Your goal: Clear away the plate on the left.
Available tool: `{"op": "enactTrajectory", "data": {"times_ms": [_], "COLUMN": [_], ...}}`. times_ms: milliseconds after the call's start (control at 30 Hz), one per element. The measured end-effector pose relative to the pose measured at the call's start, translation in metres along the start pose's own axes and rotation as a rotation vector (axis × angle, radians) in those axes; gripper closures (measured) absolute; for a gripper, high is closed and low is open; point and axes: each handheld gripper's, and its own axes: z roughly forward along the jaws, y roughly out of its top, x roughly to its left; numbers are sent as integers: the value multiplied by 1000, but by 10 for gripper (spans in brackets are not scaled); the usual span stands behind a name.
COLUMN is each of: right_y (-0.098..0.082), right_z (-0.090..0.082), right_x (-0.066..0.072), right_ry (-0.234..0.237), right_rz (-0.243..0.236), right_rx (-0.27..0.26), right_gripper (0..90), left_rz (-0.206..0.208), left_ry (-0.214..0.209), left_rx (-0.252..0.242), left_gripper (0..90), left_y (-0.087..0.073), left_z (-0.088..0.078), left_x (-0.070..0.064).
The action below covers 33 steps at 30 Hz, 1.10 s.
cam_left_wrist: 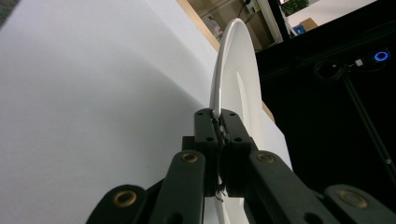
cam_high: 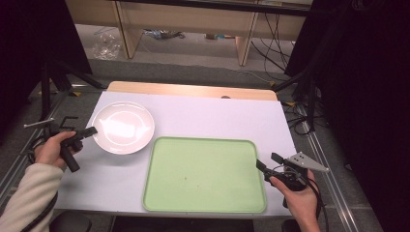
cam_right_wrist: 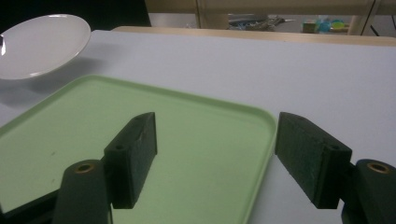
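A white plate (cam_high: 123,126) lies on the left of the white table, and my left gripper (cam_high: 91,130) is shut on its left rim. In the left gripper view the plate (cam_left_wrist: 233,74) stands edge-on, its rim pinched between the two black pads, with my left gripper (cam_left_wrist: 218,122) closed tight on it. A light green tray (cam_high: 203,174) lies in the middle near the front edge. My right gripper (cam_high: 269,162) hovers at the tray's right edge with its jaws wide apart. In the right gripper view my right gripper (cam_right_wrist: 215,149) is open over the tray's (cam_right_wrist: 196,121) near corner, nothing between its pads, and the plate (cam_right_wrist: 39,44) appears lifted at the far left.
The white table (cam_high: 212,116) has a wooden strip along its far edge. Black stands and cables flank both sides. Wooden furniture legs and a cluttered floor lie beyond the table.
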Motion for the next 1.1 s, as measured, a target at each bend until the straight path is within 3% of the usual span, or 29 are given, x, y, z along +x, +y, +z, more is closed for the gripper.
{"op": "enactTrajectory", "data": {"times_ms": [33, 67, 100, 200, 333, 367, 400, 467, 733, 800, 833, 1100], "right_y": [1, 1, 1, 0, 0, 0, 0, 0, 0, 0, 0, 1], "right_z": [-2, -2, -3, 0, 0, 0, 0, 0, 0, 0, 0, -1], "right_x": [0, 0, 0, 0, 0, 0, 0, 0, 0, 0, 0, 0], "right_ry": [-13, -13, -10, -2, 2, 2, 1, -1, -2, -2, -3, -3], "right_rz": [-7, -7, -3, 2, 10, 9, 3, 0, -2, -2, -2, 8], "right_rx": [25, 25, 36, 1, 6, 6, 1, 1, -4, -3, -3, 5], "right_gripper": [305, 305, 305, 305, 305, 305, 304, 304, 304, 304, 304, 302], "left_rz": [-1, 2, 2, 5, 27, 20, 24, 27, 29, 39, 52, 60], "left_ry": [-24, 6, -2, -14, -6, -44, -11, -5, -8, -38, -12, -21], "left_rx": [-4, 6, 13, 40, 61, 53, 63, 71, 69, 65, 79, 80], "left_gripper": [869, 869, 868, 866, 867, 866, 867, 867, 866, 866, 865, 866], "left_y": [-1, -1, -2, -3, -5, -7, -7, -8, -9, -10, -9, -10], "left_z": [1, 0, 1, 3, 5, 7, 7, 7, 7, 8, 8, 7], "left_x": [0, -2, -3, -4, -7, -5, -7, -7, -12, -13, -15, -19]}}
